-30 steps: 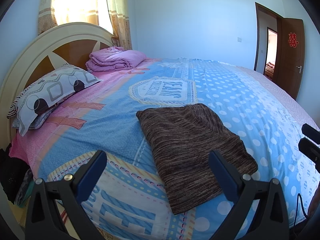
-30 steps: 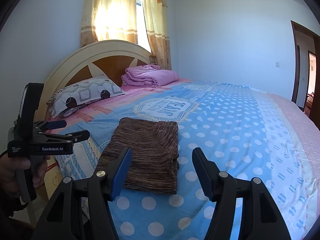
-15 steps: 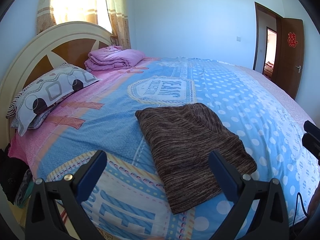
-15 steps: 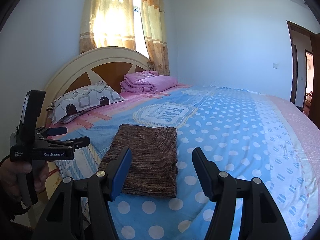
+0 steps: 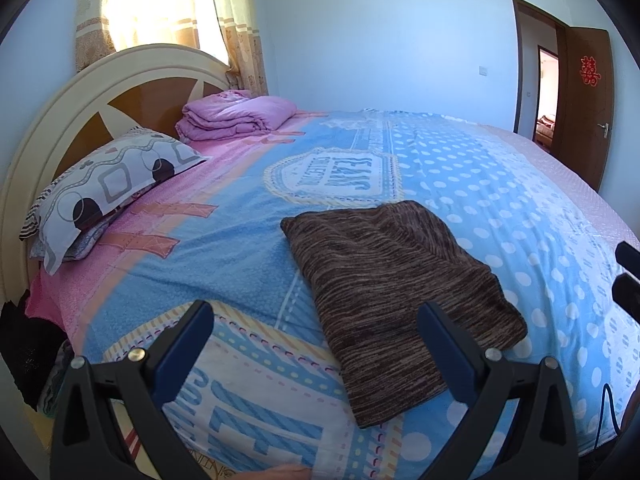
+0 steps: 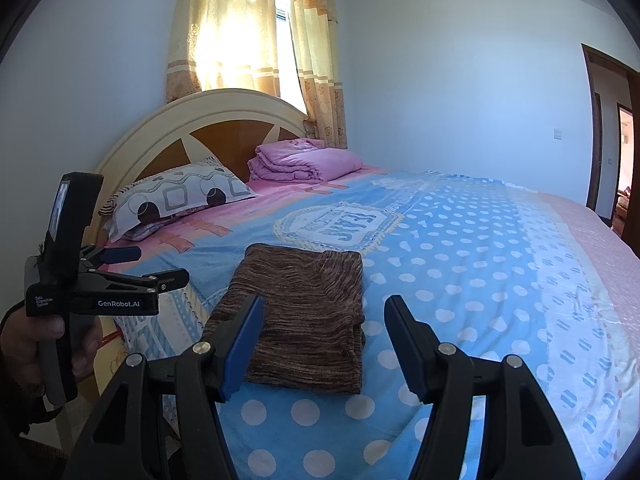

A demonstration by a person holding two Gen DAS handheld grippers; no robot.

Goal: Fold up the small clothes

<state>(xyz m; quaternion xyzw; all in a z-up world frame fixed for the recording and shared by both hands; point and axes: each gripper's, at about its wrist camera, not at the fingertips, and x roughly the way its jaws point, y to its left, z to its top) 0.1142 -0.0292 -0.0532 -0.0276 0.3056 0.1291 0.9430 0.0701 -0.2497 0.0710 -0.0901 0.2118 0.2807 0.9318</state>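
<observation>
A brown striped knit garment [image 5: 396, 292] lies folded into a flat rectangle on the blue dotted bedspread [image 5: 500, 184]. It also shows in the right wrist view [image 6: 308, 312]. My left gripper [image 5: 316, 320] is open and empty, held back from the bed's near edge, with the garment beyond its right finger. My right gripper [image 6: 324, 316] is open and empty, held above the bed in front of the garment's near end. The left gripper also shows at the left of the right wrist view [image 6: 156, 268], open, in a hand.
A patterned pillow [image 5: 108, 184] and a folded pink quilt [image 5: 236, 118] lie by the curved headboard [image 5: 92, 96]. A brown door [image 5: 584, 100] stands open at the far right. Dark clothes [image 5: 28, 352] hang beside the bed at the left.
Both grippers have tilted and drawn back slightly, so more wall and curtain show. The garment has not moved. Both grippers stay open.
</observation>
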